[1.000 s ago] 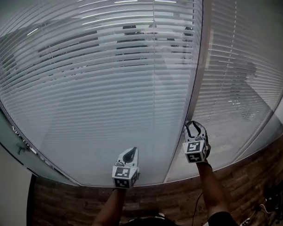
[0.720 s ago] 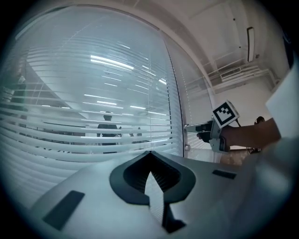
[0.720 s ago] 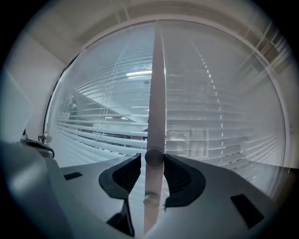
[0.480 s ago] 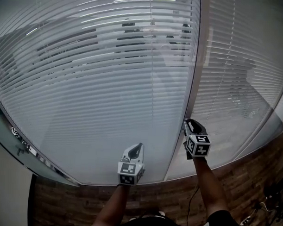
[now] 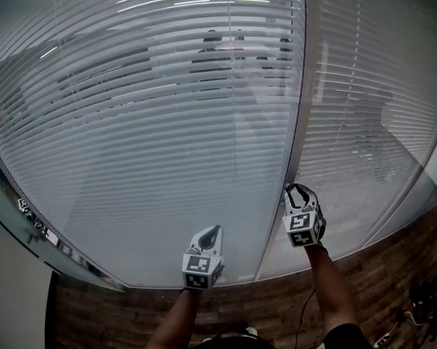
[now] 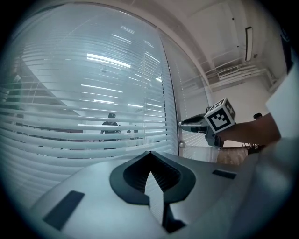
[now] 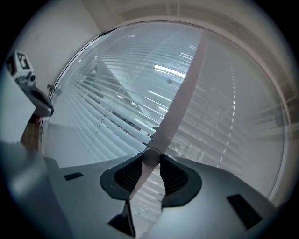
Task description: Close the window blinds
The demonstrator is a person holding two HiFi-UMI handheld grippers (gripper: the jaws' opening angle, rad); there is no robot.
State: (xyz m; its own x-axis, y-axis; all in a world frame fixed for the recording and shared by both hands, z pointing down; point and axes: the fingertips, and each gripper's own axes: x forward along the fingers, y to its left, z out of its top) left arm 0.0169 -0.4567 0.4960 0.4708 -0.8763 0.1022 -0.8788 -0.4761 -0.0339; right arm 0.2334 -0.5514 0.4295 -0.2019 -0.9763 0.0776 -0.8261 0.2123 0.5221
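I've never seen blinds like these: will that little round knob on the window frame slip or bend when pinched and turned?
The knob looks smooth and round, so it may slip. It is small, pinched only at the tips of the right gripper, whose jaws just closed further on it. It probably stays stiff, fixed on the frame.

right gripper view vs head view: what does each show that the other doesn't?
Right gripper view only: a round knob on the frame post, sitting between the jaws of the right gripper with the pads against it. The jaws have just been closing on it.
Head view only: the right forearm and the marker cube on that gripper's back.
Both: the slatted blinds, the pale frame post between the two panels, and the left gripper.
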